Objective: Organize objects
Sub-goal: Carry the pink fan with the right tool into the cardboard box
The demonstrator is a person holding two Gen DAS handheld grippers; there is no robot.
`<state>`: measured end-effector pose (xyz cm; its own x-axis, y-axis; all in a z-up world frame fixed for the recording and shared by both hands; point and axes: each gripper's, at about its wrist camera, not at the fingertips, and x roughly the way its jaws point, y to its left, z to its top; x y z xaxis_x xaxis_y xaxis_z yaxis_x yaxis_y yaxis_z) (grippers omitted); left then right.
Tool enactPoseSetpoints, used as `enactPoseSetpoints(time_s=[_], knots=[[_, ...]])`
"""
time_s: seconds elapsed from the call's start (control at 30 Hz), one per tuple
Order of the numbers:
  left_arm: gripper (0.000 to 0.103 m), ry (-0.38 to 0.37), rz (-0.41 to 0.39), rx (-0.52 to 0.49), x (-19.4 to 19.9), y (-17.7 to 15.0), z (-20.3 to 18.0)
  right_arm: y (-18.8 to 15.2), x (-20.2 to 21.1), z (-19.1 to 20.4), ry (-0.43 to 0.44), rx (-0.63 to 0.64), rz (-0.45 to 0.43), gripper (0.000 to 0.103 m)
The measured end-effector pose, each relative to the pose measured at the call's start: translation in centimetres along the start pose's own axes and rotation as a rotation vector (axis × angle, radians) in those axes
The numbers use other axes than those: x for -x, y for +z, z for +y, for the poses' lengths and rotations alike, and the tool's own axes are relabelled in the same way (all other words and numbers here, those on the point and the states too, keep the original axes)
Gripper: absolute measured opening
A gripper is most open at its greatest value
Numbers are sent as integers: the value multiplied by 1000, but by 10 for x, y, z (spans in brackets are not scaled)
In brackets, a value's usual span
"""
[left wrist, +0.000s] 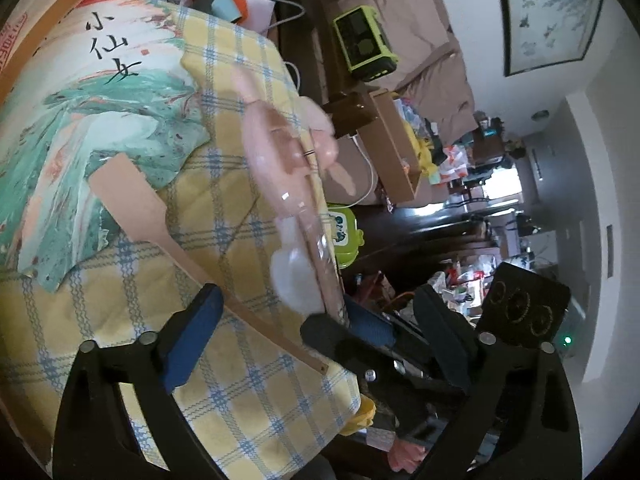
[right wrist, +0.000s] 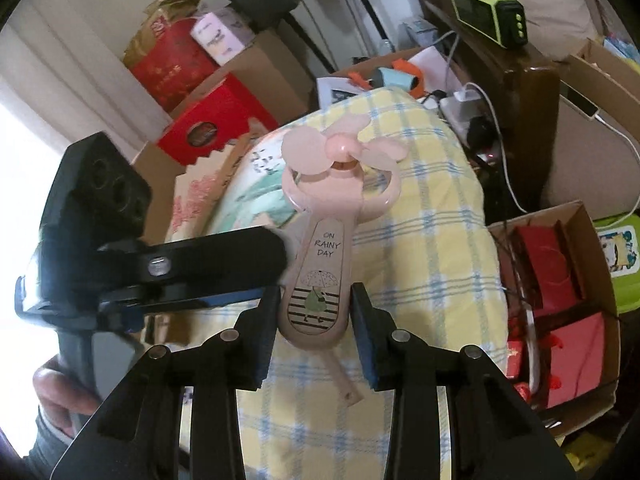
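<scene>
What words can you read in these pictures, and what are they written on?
"ON RAINY DAY": on the handle of the pink fan, held by the right gripper.
"小仙女": in black brush strokes on the painted cloth.
Red boxes: print too blurred to read.
Red writing on the cardboard: too distorted to read.
Green box: its sticker is too small to read.

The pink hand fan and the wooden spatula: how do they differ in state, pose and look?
The pink hand fan is gripped between the right tongs and held above the cloth; the wooden spatula lies flat on the yellow checked cloth, with nothing holding it. The fan is pink plastic with a printed picture and the words "ON RAINY DAY"; the spatula is plain bare wood. The fan ends in round blades, the spatula in a flat blade. Both have a long handle.
</scene>
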<state>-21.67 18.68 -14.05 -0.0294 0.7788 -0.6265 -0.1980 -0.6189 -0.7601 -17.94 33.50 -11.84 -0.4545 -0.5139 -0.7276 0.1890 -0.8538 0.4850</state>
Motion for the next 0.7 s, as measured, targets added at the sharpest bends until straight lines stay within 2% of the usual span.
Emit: enactPoseSetpoints(time_s=[0.07, 0.13, 0.2, 0.27, 0.47, 0.7], knots=[[72, -12, -7, 13, 1, 0, 1, -1, 2, 9, -8, 24, 5, 35], [47, -24, -5, 8, 2, 0, 0, -3, 2, 17, -32, 60, 9, 35], [40, 11, -8, -13, 4, -3, -2, -5, 3, 23, -46, 74, 5, 35], [30, 15, -7, -19, 6, -5, -2, -6, 7, 28, -49, 79, -4, 35], [29, -12, -51, -34, 31, -13, -7, -5, 19, 53, -71, 155, -23, 35], [28, -41, -150, -71, 91, -28, -23, -4, 42, 109, -66, 279, -67, 36]])
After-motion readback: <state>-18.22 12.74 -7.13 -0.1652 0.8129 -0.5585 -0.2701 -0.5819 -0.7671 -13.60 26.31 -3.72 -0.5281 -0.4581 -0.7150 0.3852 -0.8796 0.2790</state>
